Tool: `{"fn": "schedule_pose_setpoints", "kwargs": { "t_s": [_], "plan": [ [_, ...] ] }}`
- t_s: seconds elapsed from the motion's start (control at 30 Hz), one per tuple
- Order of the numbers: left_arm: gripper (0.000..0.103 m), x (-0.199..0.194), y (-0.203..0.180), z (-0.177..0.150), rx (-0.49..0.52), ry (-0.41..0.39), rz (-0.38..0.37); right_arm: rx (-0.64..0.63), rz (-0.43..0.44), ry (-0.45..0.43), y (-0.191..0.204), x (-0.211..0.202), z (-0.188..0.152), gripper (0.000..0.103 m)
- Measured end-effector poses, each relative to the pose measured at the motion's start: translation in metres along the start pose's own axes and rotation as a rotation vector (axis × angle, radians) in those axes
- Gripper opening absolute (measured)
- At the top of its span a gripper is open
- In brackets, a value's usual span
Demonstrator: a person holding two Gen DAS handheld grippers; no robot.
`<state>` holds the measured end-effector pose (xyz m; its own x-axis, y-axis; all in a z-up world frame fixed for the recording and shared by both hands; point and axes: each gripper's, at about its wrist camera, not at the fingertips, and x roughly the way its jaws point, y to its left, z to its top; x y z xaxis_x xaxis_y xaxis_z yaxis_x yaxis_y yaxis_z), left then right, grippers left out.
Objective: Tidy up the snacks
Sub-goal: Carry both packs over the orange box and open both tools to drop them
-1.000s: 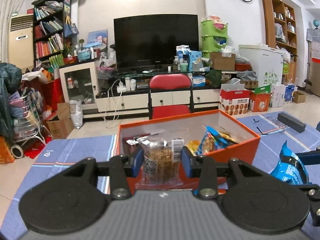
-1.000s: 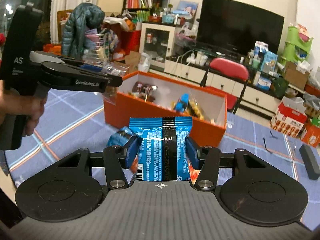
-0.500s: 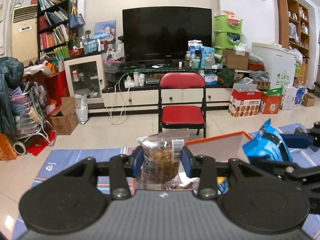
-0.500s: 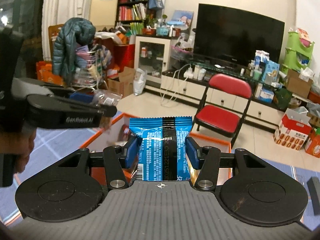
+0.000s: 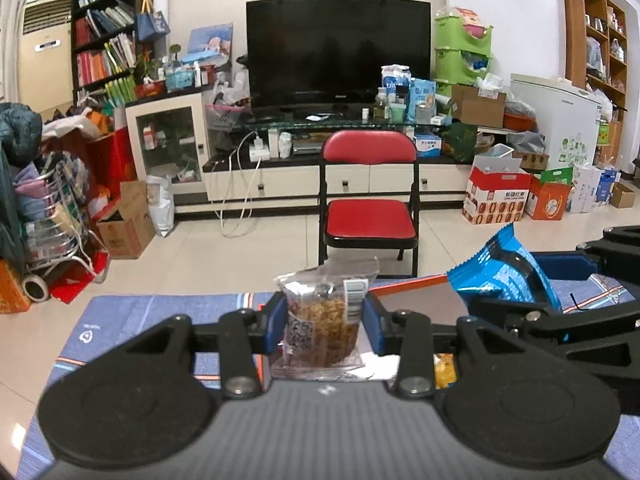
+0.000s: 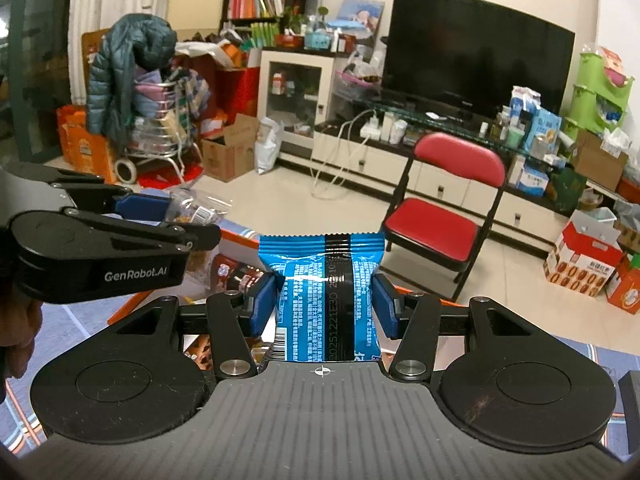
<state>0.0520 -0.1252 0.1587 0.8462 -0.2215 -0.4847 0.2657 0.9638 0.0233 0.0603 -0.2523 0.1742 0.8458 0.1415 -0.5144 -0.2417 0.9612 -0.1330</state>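
Left gripper point(image 5: 325, 322): clamped on clear packet of brown snack point(image 5: 322, 328). Right gripper point(image 6: 323, 307): clamped on blue snack packet point(image 6: 325, 300). Both packets poised above orange box point(image 6: 240, 240), already partly stocked. Remaining, by estimate: deposit both.

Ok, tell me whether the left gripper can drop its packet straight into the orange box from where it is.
Probably yes. The left gripper, shut on the clear snack packet, hangs at the orange box's rim, nothing beneath blocking. The right gripper with the blue packet is close beside, so mind a bump.
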Motion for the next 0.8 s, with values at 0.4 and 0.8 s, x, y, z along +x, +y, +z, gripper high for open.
{"fn": "schedule_pose_setpoints", "kwargs": {
  "t_s": [0.4,0.8],
  "plan": [
    [0.102,-0.044,0.016,0.000,0.012,-0.124,-0.028,0.004,-0.043,-0.087,-0.018,-0.047,-0.012,0.071],
    [0.102,-0.104,0.028,-0.107,-0.066,-0.038,-0.080,0.219,-0.086,0.056,-0.033,-0.064,-0.145,0.071]
  ]
}}
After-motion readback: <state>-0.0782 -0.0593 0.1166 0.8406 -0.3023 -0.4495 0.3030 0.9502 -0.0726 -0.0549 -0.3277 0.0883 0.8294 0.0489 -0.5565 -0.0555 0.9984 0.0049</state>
